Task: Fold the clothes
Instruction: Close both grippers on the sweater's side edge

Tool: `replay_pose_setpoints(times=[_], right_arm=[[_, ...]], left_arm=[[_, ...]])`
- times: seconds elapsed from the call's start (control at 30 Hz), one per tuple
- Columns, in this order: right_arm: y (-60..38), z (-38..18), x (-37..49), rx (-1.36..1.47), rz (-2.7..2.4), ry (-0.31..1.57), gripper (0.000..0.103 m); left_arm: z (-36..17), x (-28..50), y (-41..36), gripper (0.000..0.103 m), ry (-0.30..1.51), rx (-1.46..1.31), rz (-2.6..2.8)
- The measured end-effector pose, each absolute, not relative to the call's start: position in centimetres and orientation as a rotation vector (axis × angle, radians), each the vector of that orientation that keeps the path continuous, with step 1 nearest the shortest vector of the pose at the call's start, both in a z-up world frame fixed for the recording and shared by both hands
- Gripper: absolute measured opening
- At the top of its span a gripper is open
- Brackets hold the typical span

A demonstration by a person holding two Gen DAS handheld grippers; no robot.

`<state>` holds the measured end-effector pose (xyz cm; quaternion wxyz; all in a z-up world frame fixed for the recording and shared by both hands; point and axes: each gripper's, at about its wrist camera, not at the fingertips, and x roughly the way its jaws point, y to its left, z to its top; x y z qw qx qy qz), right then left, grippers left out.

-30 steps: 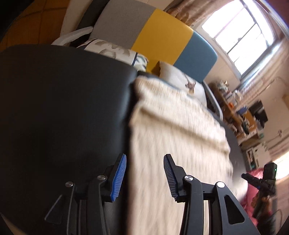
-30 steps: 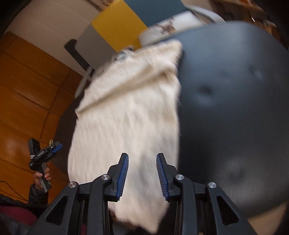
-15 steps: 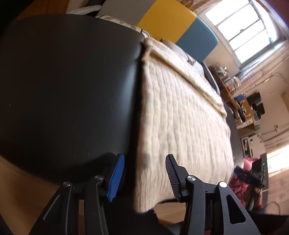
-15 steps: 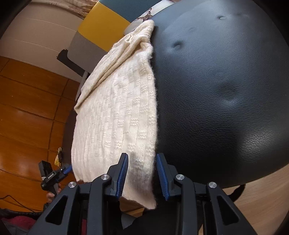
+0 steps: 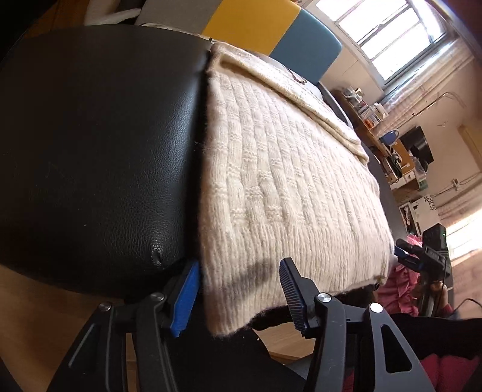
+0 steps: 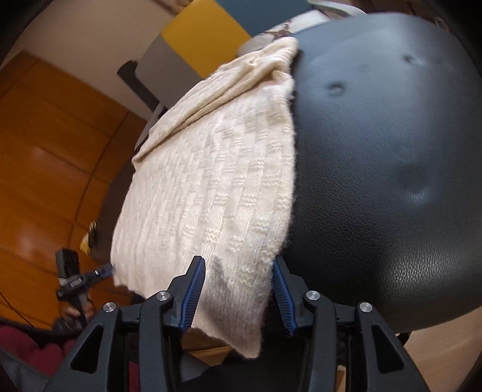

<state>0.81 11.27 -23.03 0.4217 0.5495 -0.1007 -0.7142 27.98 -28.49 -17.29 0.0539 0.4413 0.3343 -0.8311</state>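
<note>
A cream knit sweater [image 5: 286, 181] lies flat on a black leather cushion [image 5: 90, 150], its near hem hanging over the front edge. My left gripper [image 5: 238, 297] stands at the sweater's near left corner. Its jaws are opening, the corner lies loose between them, and the pads do not press on it. In the right wrist view the sweater [image 6: 211, 187] covers the left part of the cushion [image 6: 391, 150]. My right gripper [image 6: 238, 297] straddles the near right corner. Its jaws are opening too, and the knit hangs free between the blue pads.
A backrest in grey, yellow [image 5: 253, 21] and blue panels stands behind the cushion. A bright window [image 5: 385, 33] and a cluttered desk [image 5: 388, 141] lie to the right. Orange wood panelling [image 6: 45, 150] fills the left of the right wrist view. Light wood floor [image 5: 36, 316] lies below the cushion's edge.
Both grippers drew back and sank to the sweater's near hem, so its corners now lie between their fingers. Both pairs of jaws have widened, the right one mostly in the last half second.
</note>
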Motion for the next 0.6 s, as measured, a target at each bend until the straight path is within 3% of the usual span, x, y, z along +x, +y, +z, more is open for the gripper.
replay_pose_setpoints(times=[0.17,0.37,0.43,0.53,0.6], right_arm=[[11.8,-23.6,0.0,1.419,-1.751,-0.346,0.044],[12.1,-23.6,0.6,1.4,-1.786,-0.268,0.024],[12.3,-23.7,0.6,1.401,-1.781,-0.267,0.025],[12.5,-23.8,0.5,1.394,-1.767,-0.289,0.031],[12.8,-24.2,0.4,1.393,-1.721,-0.4,0.05]], left_arm=[[-17.6,27.8,-29.3,0.049,1.069,1.345,-2.481],[-17.5,28.1,-29.8,0.013,1.044,1.341,-2.437],[-17.3,28.0,-29.4,0.009,1.026,1.331,-2.448],[-17.1,27.7,-28.9,0.009,0.962,1.339,-2.465],[-17.0,27.6,-28.8,0.009,0.936,1.339,-2.468]])
